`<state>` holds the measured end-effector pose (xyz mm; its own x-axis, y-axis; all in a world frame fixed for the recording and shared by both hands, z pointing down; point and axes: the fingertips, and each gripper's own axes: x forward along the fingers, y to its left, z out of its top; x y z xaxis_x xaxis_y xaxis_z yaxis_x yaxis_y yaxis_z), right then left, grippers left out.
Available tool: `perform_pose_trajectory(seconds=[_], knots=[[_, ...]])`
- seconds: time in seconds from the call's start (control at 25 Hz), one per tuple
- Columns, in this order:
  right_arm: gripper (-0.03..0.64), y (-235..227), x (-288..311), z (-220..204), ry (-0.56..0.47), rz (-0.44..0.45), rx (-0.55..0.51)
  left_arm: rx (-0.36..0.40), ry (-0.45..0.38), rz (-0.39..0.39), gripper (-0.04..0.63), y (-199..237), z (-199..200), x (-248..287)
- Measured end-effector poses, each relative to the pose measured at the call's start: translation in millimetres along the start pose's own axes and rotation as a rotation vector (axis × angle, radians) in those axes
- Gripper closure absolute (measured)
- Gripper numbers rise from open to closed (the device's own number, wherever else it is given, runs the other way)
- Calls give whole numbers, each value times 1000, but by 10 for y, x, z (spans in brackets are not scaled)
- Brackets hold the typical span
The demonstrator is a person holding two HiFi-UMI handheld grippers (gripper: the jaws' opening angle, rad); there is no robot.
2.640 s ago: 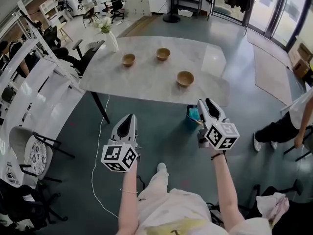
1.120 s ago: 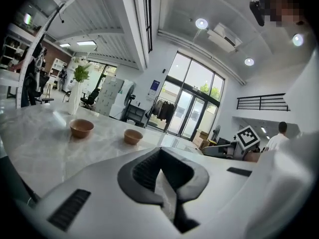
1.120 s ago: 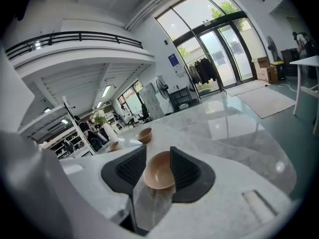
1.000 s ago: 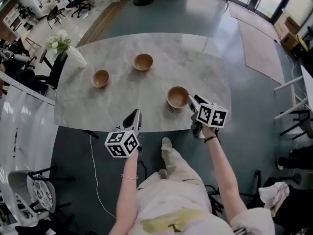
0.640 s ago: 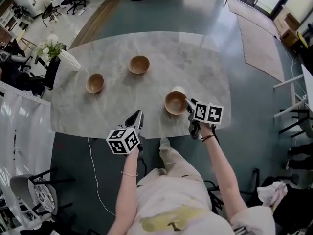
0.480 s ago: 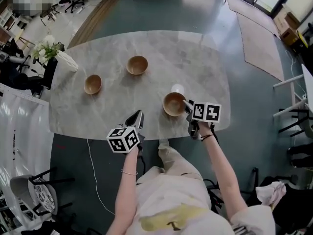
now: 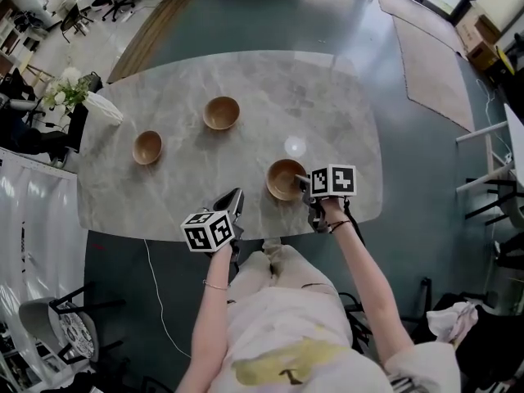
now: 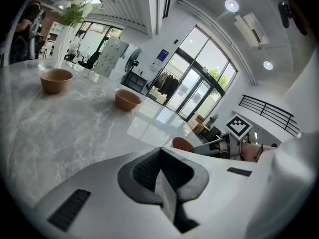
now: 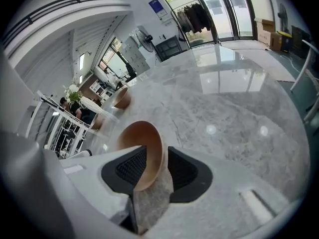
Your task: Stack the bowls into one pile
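- Both grippers sit closer to the table (image 7: 164,195) than a second ago. The right gripper (image 7: 301,182) was beside the nearest bowl (image 7: 282,178) then and now has its tips over that bowl's rim.
- Table: pale marble top. It carries three wooden bowls, all upright and well apart, with no pile begun. A vase of flowers (image 7: 97,105) stands at its far left edge.
- Bowls: the nearest one is by the table's near edge. The middle bowl (image 7: 221,112) is farther back, and the left bowl (image 7: 147,147) sits off toward the vase.
- Right gripper: jaws wide and straddling the nearest bowl's wall, one pad inside the bowl and one outside. The bowl rests on the table, and I judge the pads are not yet clamped on it.
- Left gripper (image 7: 236,196): over the near table edge, jaws drawn together at the tips with nothing between them.
- Step in hand, as I judge it: grasp the nearest bowl by its rim.
- To do it well, seat the wall deeper between the pads before closing and squeeze squarely so the curved wall does not slip out.
- Then lift straight up, keep the bowl level, and lower it centred into another bowl.
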<state>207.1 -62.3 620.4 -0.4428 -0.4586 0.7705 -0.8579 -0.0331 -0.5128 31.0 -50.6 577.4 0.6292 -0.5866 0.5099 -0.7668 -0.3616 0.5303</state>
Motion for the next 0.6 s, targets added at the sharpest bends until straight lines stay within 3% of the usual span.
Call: perform_pose_trajectory(seconds=[0.24, 0.4, 0.6], knots=[[508, -113, 63, -89, 78, -32, 30, -15, 34, -10, 595, -46, -45, 56], [588, -135, 128, -104, 96, -58, 32, -29, 42, -9, 595, 31, -48, 39], [598, -170, 123, -80, 117, -75, 7, -38, 30, 1, 595, 54, -21, 21]])
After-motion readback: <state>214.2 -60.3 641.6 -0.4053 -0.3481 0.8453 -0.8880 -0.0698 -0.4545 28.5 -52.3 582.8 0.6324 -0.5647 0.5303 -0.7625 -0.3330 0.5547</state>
